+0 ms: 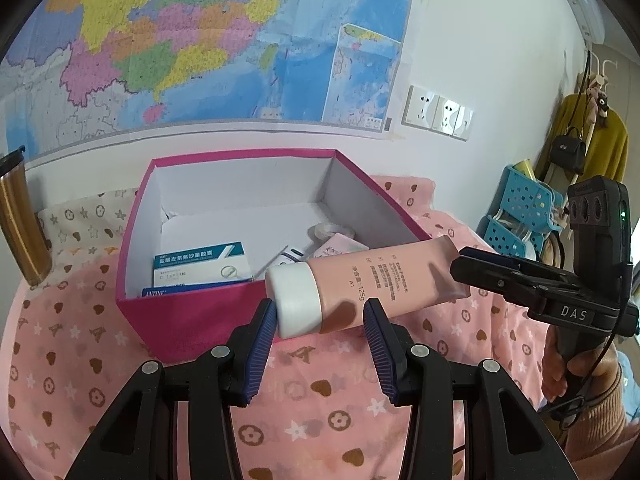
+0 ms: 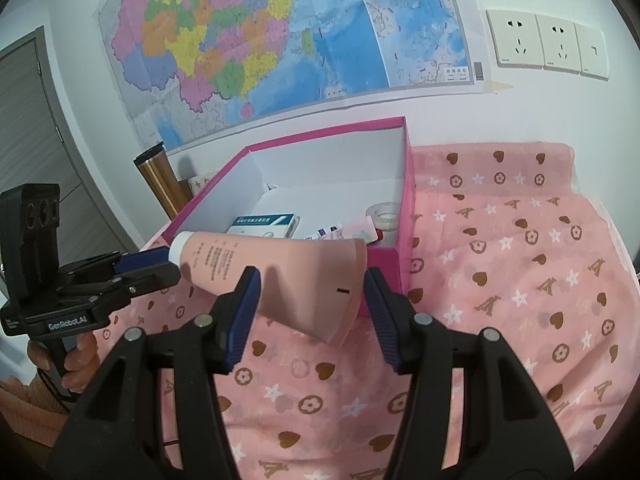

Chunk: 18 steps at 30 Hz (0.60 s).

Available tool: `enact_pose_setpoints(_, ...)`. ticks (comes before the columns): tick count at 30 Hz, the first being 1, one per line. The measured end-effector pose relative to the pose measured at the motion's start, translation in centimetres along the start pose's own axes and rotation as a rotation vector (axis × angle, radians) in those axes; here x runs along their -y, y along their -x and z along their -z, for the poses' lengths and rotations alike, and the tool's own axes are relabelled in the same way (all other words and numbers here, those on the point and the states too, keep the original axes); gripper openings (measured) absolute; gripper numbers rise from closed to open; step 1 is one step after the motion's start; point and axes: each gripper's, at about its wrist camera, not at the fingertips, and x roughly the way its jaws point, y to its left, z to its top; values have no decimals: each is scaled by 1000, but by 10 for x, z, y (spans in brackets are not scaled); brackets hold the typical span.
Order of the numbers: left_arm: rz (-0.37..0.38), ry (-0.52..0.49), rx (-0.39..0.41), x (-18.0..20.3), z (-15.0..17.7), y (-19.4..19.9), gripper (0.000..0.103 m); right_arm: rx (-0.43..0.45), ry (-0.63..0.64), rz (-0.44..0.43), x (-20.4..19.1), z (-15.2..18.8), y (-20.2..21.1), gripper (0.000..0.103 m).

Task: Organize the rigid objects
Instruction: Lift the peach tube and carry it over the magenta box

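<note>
A pink tube with a white cap [image 1: 360,280] lies across the front edge of the pink box [image 1: 192,316], cap end toward my left gripper [image 1: 320,312]. The left jaws are open around the cap, not pressing it. My right gripper [image 2: 308,292] is open around the tube's flat crimped end [image 2: 320,296]. Each gripper shows in the other's view: the right one [image 1: 516,276] at the tube's end, the left one [image 2: 140,268] at its cap. The box holds a white and teal carton [image 1: 200,266], a tape roll [image 2: 384,214] and other small packs.
The box stands on a pink patterned cloth [image 2: 520,264] against a white wall with a map [image 1: 180,40]. A gold and black tumbler [image 1: 20,224] stands left of the box. Blue baskets [image 1: 516,216] and hanging clothes are at the right.
</note>
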Motion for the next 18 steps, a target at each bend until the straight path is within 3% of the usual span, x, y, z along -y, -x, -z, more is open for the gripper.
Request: enact_pose_setpoints(18, -3, -4, 8, -2, -9, -4, 45, 20, 9, 5, 3, -11, -1, 56)
